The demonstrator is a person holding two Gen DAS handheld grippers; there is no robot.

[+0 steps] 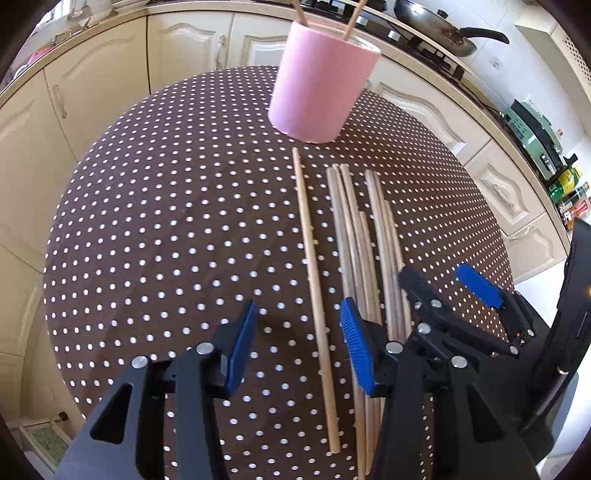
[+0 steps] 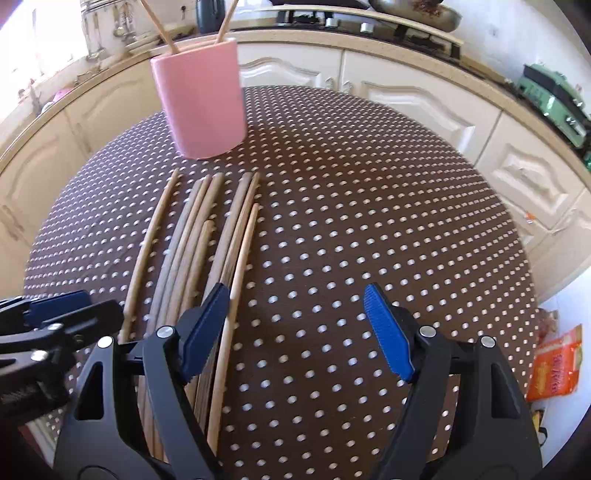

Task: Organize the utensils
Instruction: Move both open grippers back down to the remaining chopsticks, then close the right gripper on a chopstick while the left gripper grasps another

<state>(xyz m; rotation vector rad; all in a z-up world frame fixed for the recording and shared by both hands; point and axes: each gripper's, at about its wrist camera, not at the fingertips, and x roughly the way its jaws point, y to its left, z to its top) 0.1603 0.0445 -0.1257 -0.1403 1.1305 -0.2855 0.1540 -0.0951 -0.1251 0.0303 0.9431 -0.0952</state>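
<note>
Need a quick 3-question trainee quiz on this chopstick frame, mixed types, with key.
1. True or false: the pink cup already holds two chopsticks.
2. The lone chopstick lies: A) between the left gripper fingers, B) inside the cup, C) on the floor.
3. Fill in: the right gripper is open and grips ____.

Key: 1 true. 2 A. 3 nothing.

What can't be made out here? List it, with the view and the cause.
- Inside of the pink cup: hidden by its own wall in both views; how deep its two sticks sit is unknown.
- Tops of those sticks: cut off by the upper edge, both views.
- Near ends of the loose chopsticks: covered by the right gripper, right wrist view.
- Exact chopstick count: they overlap.
</note>
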